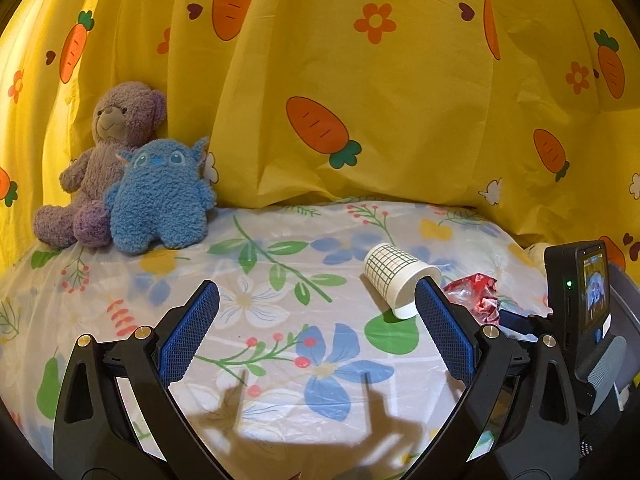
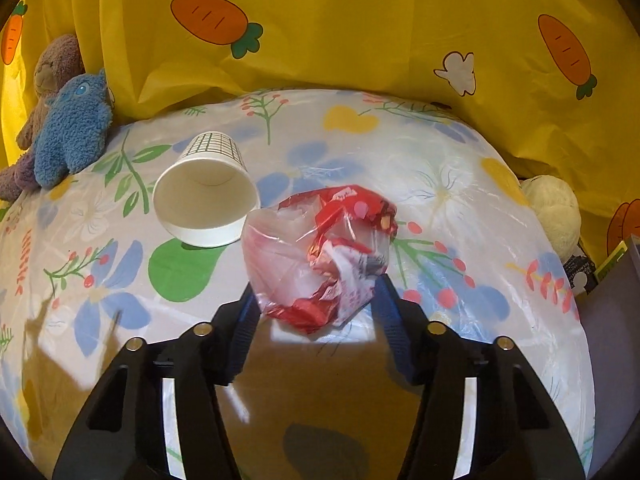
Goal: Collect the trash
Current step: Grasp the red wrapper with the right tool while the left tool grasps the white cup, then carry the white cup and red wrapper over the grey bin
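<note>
**Two pieces of trash lying on the table, one already between the fingers**

Nearest, the right gripper [image 2: 316, 312] is straddling the crumpled red-and-clear wrapper [image 2: 324, 256], its blue pads sitting at either side of the bundle's near end; whether they are pressing it or only bracketing it is hard to tell, so I am reading the gripper as partly apart rather than clamped. The likely failure here is the slick film folding and squirting out forward as the fingers come together, or the pads catching only a loose flap so the bundle is dangling and dropping on the lift. The glossy floral table cover [image 2: 460, 184] could also be pinched up along with it.

The wrapper is running lengthwise away from the gripper, its red bunched end pointing toward the yellow carrot curtain [image 2: 360, 32].

Just beside it, touching or nearly so, the paper cup [image 2: 206, 196] is lying on its side, mouth facing the camera, base pointing to the curtain; a nudge would be rolling it.

The left gripper [image 1: 316, 320] is hovering wide apart, holding nothing.
</note>
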